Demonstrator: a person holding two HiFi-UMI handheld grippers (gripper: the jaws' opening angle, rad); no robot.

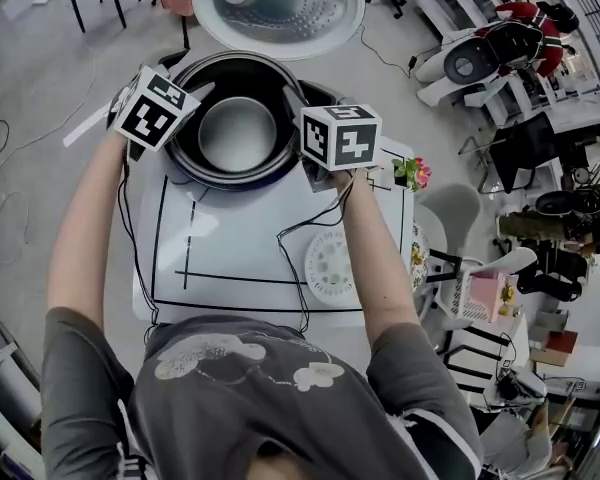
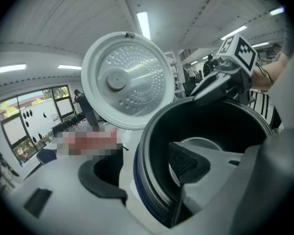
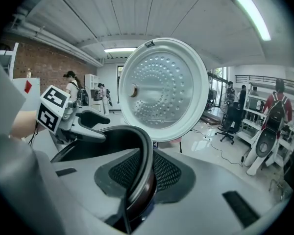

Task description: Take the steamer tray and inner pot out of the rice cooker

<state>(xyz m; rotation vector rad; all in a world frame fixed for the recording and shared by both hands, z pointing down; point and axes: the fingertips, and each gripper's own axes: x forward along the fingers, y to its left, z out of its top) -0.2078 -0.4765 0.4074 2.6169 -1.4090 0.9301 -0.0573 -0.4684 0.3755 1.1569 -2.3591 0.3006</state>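
open lab floor, chairs and cables around. white desk (image 1: 230,238) with black tape lines carries the rice cooker (image 1: 216,176) at its far edge, lid (image 1: 278,8) swung up and open.

step: steamer tray (image 1: 330,265) looks already out. it lies flat on the desk, near side, right of centre, well apart from the cooker. inner pot (image 1: 237,133) sits in the cooker, so the pot lift is the step in hand.

right claw (image 3: 144,175): closed on the pot rim at the right side, rim pinched between the two pads.
left claw (image 2: 144,173): open, straddling the rim at the left side. one pad (image 2: 186,159) hangs inside the pot, the other is outside and clear of the wall. no grip there.

next, my read: close the left claw on the rim opposite the right one, then raise both together and level so the pot doesn't bind in the body. set-down needs bare desk, clear of the tray.

view differences:
- only the head view shows the tray and the free desk space
- the head view's marker cubes cover the jaws. the pinch shows only in the right gripper view, the open straddle only in the left gripper view
- each gripper view shows the other claw across the pot, and the lid's dimpled underside
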